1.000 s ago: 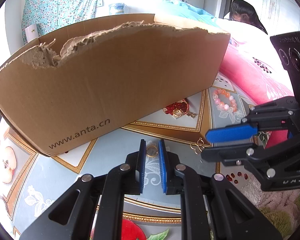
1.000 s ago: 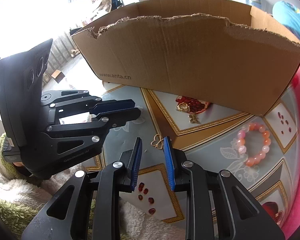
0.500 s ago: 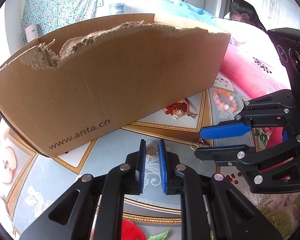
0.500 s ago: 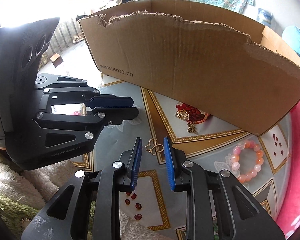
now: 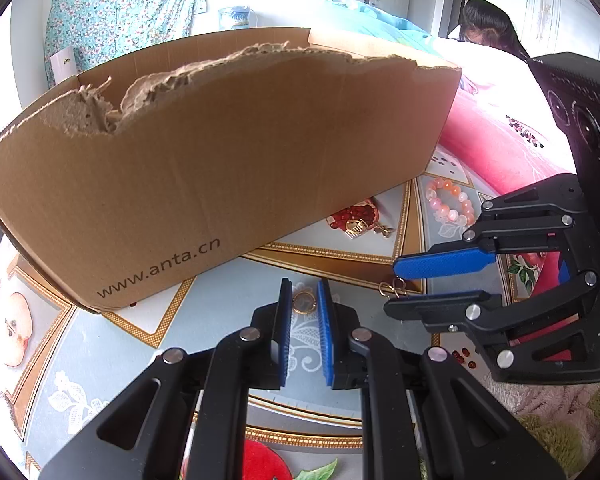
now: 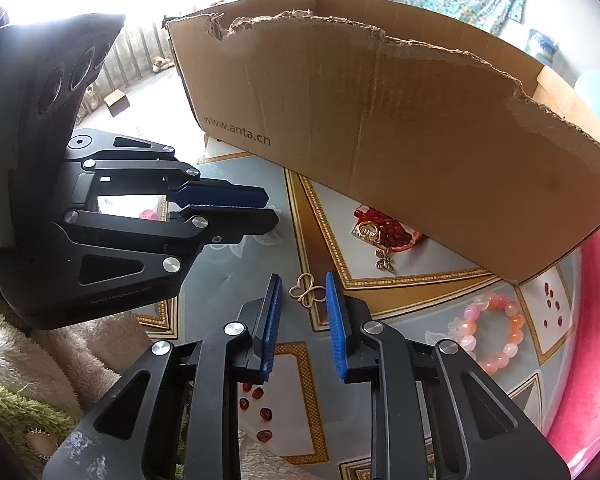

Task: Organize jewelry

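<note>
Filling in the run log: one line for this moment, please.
left gripper: shut on gold ring | right gripper: closing around butterfly charm, not yet gripped | box: behind

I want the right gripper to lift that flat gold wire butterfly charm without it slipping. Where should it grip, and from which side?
Judging from the right wrist view, the gold wire butterfly charm lies flat on the patterned tablecloth, so come steeply from above. The right gripper already straddles it, jaws just closing, not yet pressing. Pinch across both wing loops at the middle, probably scraping the fingertips along the cloth, since the thin wire offers little height.
</note>
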Tool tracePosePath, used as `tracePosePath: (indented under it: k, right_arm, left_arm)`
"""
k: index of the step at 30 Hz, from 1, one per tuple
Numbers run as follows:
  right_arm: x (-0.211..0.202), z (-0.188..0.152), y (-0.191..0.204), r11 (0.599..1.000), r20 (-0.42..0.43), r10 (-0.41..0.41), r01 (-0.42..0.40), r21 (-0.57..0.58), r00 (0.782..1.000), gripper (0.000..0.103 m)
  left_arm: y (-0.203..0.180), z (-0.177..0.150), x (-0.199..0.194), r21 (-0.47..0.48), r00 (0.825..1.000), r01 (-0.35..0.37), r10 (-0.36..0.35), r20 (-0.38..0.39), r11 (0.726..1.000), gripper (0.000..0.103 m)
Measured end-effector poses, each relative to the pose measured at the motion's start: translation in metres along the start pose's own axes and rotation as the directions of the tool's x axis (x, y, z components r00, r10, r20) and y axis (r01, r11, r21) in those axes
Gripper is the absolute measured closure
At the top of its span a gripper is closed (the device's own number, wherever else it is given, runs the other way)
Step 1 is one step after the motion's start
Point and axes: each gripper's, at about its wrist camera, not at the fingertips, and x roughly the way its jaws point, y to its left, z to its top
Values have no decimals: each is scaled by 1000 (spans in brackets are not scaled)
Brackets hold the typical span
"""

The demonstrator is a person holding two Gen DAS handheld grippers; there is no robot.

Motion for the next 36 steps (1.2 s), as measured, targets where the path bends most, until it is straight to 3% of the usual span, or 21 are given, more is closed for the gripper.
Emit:
tracePosePath:
  k: [6, 8, 10, 15, 16, 19, 27, 28, 36]
  right_arm:
    - [-2, 1, -3, 1000, -4, -4, 4, 5, 1000, 88]
    - [-3, 1, -4, 1000, -4, 4, -4, 8, 1000, 75]
    - [-2, 2, -3, 1000, -2, 1, -1, 1, 1000, 68]
    - [1, 1, -2, 1000, -14, 5, -5, -12, 1000, 67]
    - [1, 1, -3, 1000, -14, 7, -7, -7, 1000, 68]
    - [1, 2, -5, 1000, -18, 6, -6, 1, 1000, 85]
    - [-3, -1, -4, 1000, -10, 4, -4, 5, 1000, 86]
    - [-4, -1, -4, 1000, -14, 10, -9, 11, 1000, 103]
    - [-17, -3, -10, 999, 12, 28, -29, 44, 1000, 100]
  left_arm:
    - [0, 0, 0, -3, 1000, 2, -2, 1, 1000, 91]
    - [1, 0, 0, -7, 1000, 3, -3, 1, 1000, 91]
    - [1, 0, -1, -10, 1000, 4, -4, 2, 1000, 91]
    - [1, 0, -1, -9, 1000, 3, -2, 2, 1000, 91]
    - [1, 0, 0, -9, 1000, 3, -3, 1, 1000, 91]
    - [1, 0, 0, -9, 1000, 2, -2, 2, 1000, 91]
    - [0, 0, 0, -9, 1000, 1, -1, 3, 1000, 91]
    - [0, 0, 0, -9, 1000, 0, 0, 3, 1000, 91]
    - [1, -2, -2, -12, 1000, 5, -5, 8, 1000, 91]
